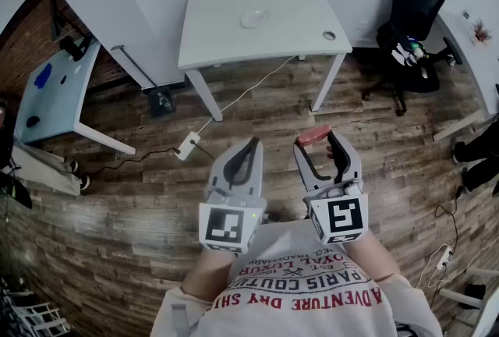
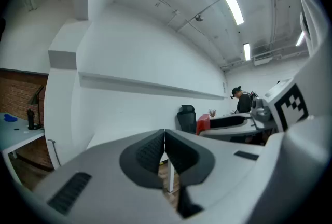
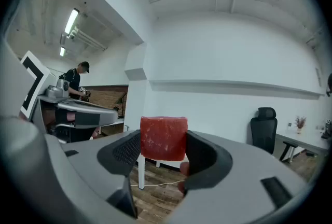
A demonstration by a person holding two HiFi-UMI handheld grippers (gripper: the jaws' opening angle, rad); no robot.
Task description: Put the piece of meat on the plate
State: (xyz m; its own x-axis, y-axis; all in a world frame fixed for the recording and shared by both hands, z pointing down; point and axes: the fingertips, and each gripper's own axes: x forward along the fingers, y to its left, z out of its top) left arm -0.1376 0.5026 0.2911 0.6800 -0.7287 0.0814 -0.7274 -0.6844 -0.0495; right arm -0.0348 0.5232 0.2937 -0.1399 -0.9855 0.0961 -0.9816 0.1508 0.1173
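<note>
The right claw is gripping a red, blocky piece of meat above the wooden floor, well short of the white desk bearing the plate; the left claw is resting pinched together, empty.

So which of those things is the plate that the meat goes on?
Find the white table in the middle of the wooden floor. Near its middle lies the plate, a pale round disc hardly darker than the tabletop. The only other mark there, a small dark ring near the right corner, is much smaller.
</note>
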